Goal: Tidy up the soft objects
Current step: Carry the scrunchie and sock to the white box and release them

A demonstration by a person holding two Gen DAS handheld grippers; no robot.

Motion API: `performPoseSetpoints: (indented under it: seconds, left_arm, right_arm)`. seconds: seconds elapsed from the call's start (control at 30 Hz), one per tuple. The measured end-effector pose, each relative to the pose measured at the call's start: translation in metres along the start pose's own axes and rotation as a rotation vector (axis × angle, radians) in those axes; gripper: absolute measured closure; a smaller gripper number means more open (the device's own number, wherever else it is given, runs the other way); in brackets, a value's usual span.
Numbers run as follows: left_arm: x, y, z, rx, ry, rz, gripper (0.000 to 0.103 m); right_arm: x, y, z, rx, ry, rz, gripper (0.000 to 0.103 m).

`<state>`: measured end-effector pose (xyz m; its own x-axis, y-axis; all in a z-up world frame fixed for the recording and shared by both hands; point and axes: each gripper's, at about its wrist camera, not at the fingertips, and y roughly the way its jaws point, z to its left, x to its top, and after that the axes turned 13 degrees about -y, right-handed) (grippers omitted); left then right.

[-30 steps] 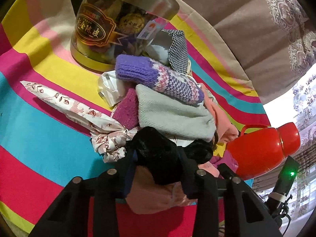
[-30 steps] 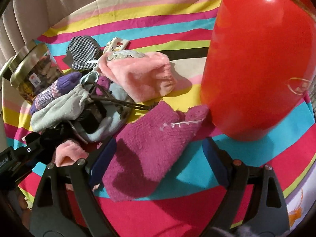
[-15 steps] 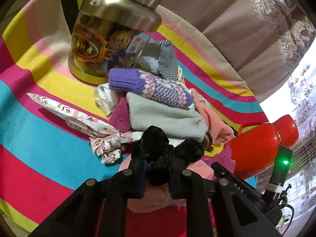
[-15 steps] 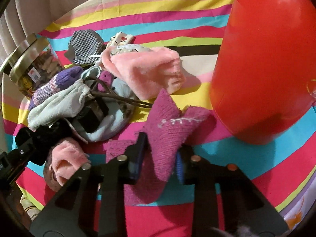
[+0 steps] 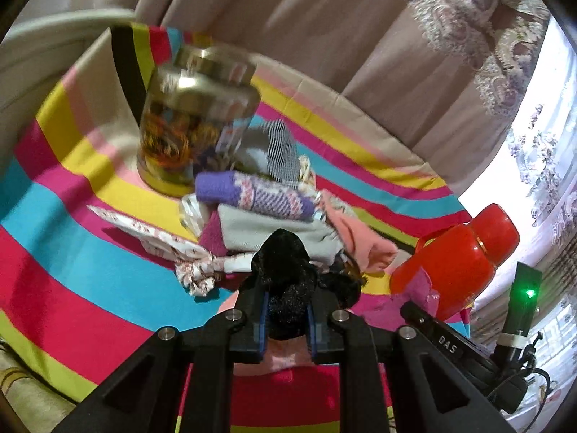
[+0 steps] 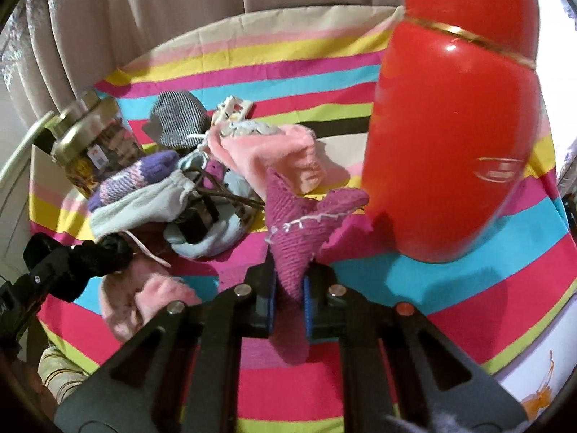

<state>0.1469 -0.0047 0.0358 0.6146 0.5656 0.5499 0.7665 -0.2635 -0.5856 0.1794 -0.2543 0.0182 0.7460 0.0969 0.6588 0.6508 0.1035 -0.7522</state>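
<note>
Pinching black velvet scrunchie (image 5: 285, 274) — left tongs (image 5: 286, 319); right tongs (image 6: 288, 297) clamping magenta knit sock (image 6: 294, 238) — bunched between pads.

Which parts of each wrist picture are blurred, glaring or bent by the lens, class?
Left wrist view: the gold-lidded jar is smeared by motion blur, the window at right is blown out white, and the black fuzzy item stays fairly sharp. Right wrist view: white glare spots sit on the red flask, and the fisheye bows the striped cloth into arcs.
</note>
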Motion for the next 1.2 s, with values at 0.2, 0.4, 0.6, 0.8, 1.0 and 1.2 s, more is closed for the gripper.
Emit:
performPoseSetpoints:
  seconds: [0.2, 0.4, 0.6, 0.8, 1.0, 1.2]
  left_arm:
    - [-0.004, -0.029, -0.013, -0.008, 0.035, -0.072, 0.087]
    - [-0.014, -0.051, -0.024, -0.033, 0.049, -0.089, 0.087]
    - [-0.038, -0.062, -0.044, -0.083, 0.079, -0.045, 0.087]
    - [-0.067, -0.064, -0.076, -0.145, 0.138, 0.018, 0.087]
    - [-0.1, -0.063, -0.105, -0.199, 0.2, 0.093, 0.087]
    - [-0.128, -0.062, -0.132, -0.247, 0.252, 0.163, 0.087]
  right_arm:
    - [-0.01, -0.033, -0.009, 0.029, 0.027, -0.043, 0.089]
    - [-0.024, -0.061, -0.019, 0.047, 0.049, -0.076, 0.089]
    - [-0.043, -0.09, -0.039, 0.036, 0.08, -0.082, 0.089]
    - [-0.068, -0.121, -0.067, -0.022, 0.091, -0.077, 0.089]
    - [-0.094, -0.147, -0.103, -0.082, 0.133, -0.073, 0.089]
    - [-0.115, -0.169, -0.138, -0.145, 0.163, -0.068, 0.089]
